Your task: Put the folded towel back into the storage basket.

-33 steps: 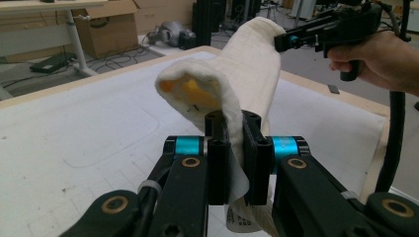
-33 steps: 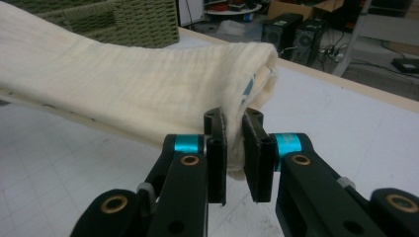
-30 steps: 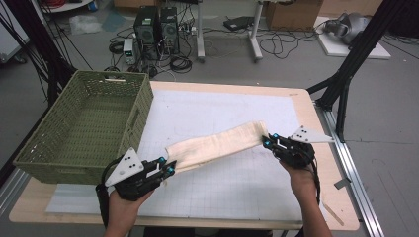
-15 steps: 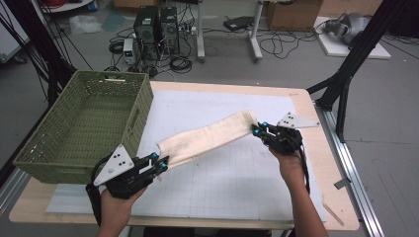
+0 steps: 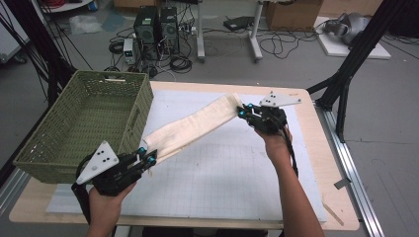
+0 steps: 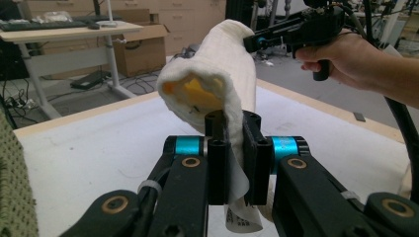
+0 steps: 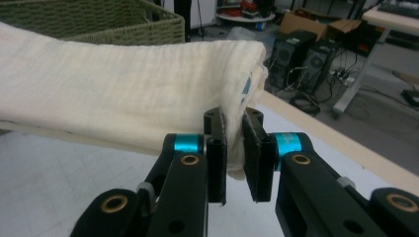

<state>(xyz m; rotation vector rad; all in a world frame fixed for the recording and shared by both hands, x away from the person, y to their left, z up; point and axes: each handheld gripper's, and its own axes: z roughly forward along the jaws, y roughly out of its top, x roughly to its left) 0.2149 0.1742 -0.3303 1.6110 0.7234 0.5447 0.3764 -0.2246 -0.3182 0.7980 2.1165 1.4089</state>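
The left gripper point(image 5: 146, 159) has its jaws clamped on one end of a cream cloth point(image 5: 192, 126), and the right gripper point(image 5: 245, 111) pinches the other end between its jaws. The cloth hangs folded and stretched between them, lifted off the white surface point(image 5: 217, 173). A green basket point(image 5: 84, 123) sits at the surface's left edge, beside the left gripper.

Black tool point(image 5: 147, 159), cyan collars, seemingly brass rivets

Grey floor point(image 5: 296, 69), tangled cables point(image 5: 276, 47), computer towers point(image 5: 158, 27), perhaps cardboard boxes point(image 5: 289, 12)
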